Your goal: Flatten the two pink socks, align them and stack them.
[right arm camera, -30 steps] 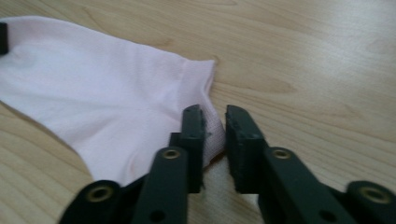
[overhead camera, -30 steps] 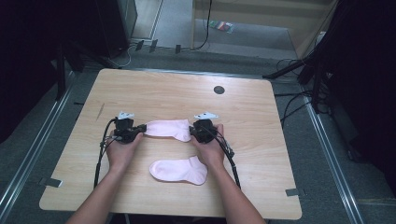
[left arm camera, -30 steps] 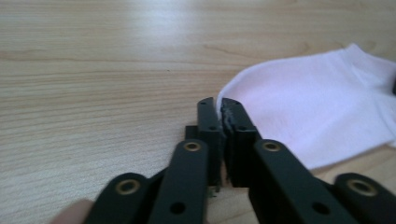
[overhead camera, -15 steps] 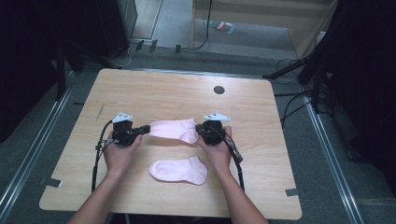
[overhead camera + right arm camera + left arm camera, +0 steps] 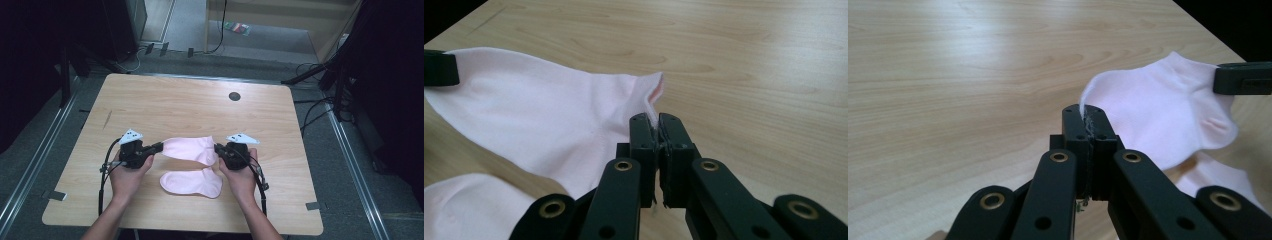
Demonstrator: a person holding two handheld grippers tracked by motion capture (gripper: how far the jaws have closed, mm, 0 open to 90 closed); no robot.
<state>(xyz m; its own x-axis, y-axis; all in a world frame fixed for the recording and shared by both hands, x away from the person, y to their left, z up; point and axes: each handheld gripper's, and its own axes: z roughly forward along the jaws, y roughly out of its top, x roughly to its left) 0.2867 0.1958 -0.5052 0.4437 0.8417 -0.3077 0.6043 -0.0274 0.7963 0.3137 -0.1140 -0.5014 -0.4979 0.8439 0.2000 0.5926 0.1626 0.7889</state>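
Observation:
A pale pink sock (image 5: 187, 148) hangs stretched between my two grippers just above the wooden table (image 5: 190, 107). My left gripper (image 5: 161, 146) is shut on the sock's toe end (image 5: 1148, 107), its jaws pinching the fabric edge. At the other end my right gripper (image 5: 217, 148) is shut on the cuff (image 5: 651, 100) of that sock (image 5: 539, 120). A second pink sock (image 5: 191, 183) lies flat on the table below it, nearer the person, and also peeks in as a sock (image 5: 469, 207) at the lower left of the right gripper view.
A dark round grommet hole (image 5: 234, 96) sits in the table near its far edge. Black cables (image 5: 103, 175) trail from both grippers toward the person. Beyond the table are a grey floor, cables and dark equipment stands.
Both hands have lifted the upper sock off the table and carried it slightly toward the far side and right. The lower sock has stayed where it lay.

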